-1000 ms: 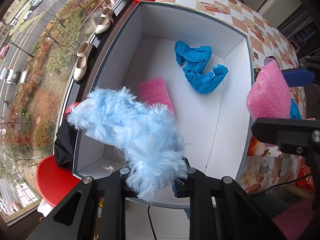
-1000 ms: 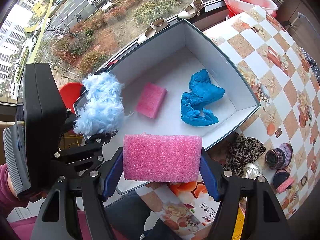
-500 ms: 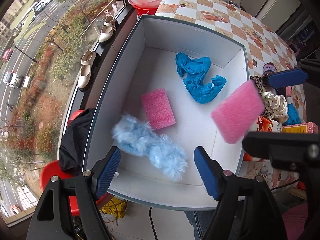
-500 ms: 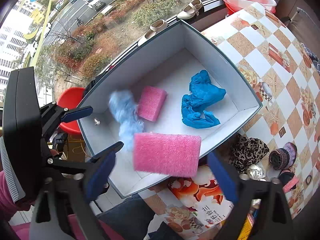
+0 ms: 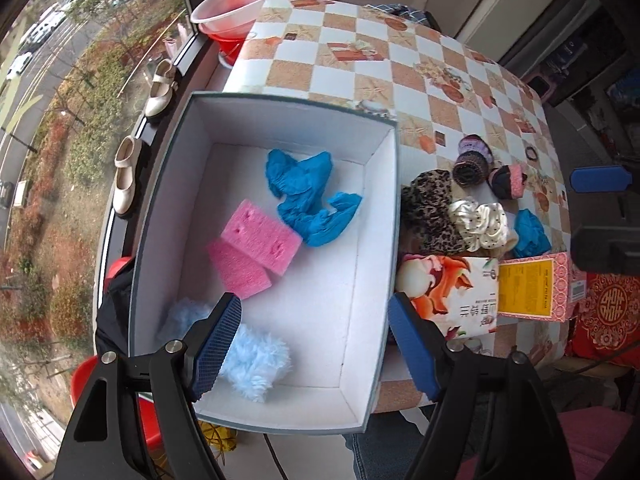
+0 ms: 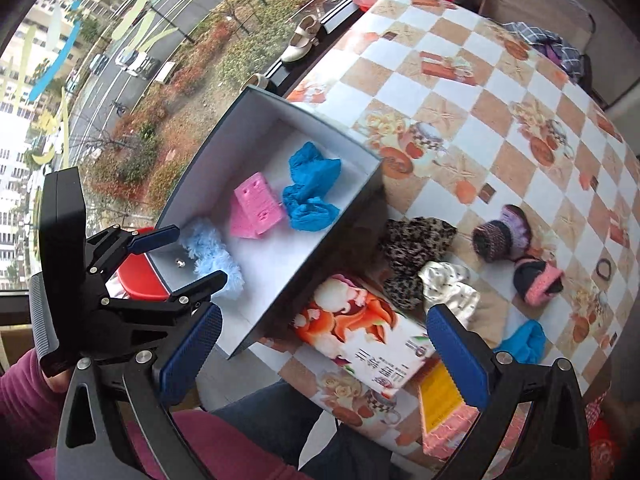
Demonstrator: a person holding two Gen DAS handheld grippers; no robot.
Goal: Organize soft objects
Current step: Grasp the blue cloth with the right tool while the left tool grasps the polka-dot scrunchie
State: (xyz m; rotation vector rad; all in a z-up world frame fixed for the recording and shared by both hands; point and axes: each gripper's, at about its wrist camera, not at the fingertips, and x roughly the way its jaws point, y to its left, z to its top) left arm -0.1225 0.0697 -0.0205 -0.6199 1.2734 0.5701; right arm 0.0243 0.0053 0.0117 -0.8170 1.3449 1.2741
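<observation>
Both grippers were seen empty and held above the scene, pointing steeply down. The left gripper (image 5: 314,334) had its jaws spread with nothing between the pads, poised over the near end of the white box (image 5: 384,208); the right gripper (image 6: 320,354) was at its widest, equally empty, hanging over the near edge of the surface (image 6: 460,92) above a printed carton (image 6: 360,344). Inside the box lay a fluffy light-blue piece (image 5: 248,348) at the near end, two pink foam blocks (image 5: 256,248) overlapping in the middle, and a crumpled blue cover (image 5: 308,200) toward the far wall. The objects not yet sorted were gathered outside the box, just beyond its right-hand wall: a leopard-print cloth (image 6: 412,248) touching the box side, a cream dotted scrunchie (image 6: 448,288) beside it, two small knitted items (image 6: 516,252) further out, and a blue bundle (image 6: 524,340) close to the carton. The coming move was judged to turn on this layout: the remaining pile lay ahead of the right gripper and slightly to its right, whereas from the left gripper it lay well off to the right, across the box wall. The right gripper was therefore judged the nearer one, with the scrunchie and the blue bundle closest to its pads. None of these crumpled pieces showed a clear long axis, so no particular wrist roll was thought to be required.
</observation>
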